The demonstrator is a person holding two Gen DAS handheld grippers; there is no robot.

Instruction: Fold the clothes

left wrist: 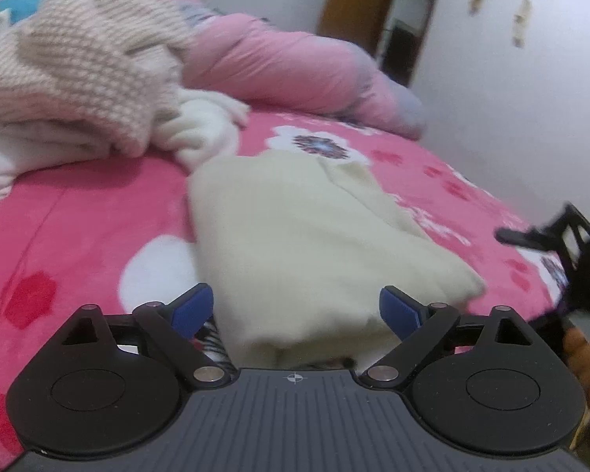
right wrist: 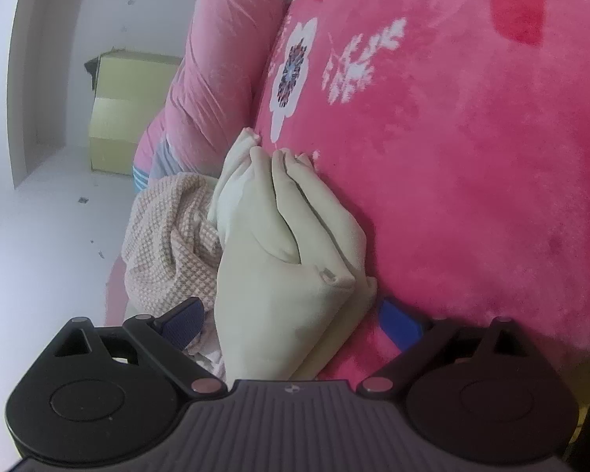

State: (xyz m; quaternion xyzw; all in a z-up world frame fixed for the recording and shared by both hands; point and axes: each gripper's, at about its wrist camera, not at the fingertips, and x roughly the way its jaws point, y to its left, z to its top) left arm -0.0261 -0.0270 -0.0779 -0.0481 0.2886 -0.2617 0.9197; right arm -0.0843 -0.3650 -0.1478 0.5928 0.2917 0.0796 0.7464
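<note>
I have the cream folded garment (left wrist: 295, 236) lying on the pink flowered blanket (left wrist: 78, 216), its near end right in front of my left gripper (left wrist: 295, 308). That gripper's blue pads (left wrist: 194, 308) stand wide apart, one on each side of the near end, and neither seems to press the cloth, so I read it as released rather than held. Through the right wrist camera the same cream garment (right wrist: 291, 244) shows several stacked layers, and my right gripper (right wrist: 291, 320) also has its jaws spread, the bundle between them without a clear pinch; the left wrist view is blurred, so I hedge on contact there.

The fold looks nearly done. To finish well, I would back both grippers off straight along the blanket without dragging the top layer, since the loose flap at the far right edge could slide open. If one more fold is wanted, I would take the near corners low, catching all layers together, and lay them over evenly.

The pink-and-white knit sweater (left wrist: 82, 63) waits in a heap at the far left, atop a white fleecy garment (left wrist: 204, 129), just beyond the cream one. A rolled pink quilt (left wrist: 295, 67) lies along the far side.
</note>
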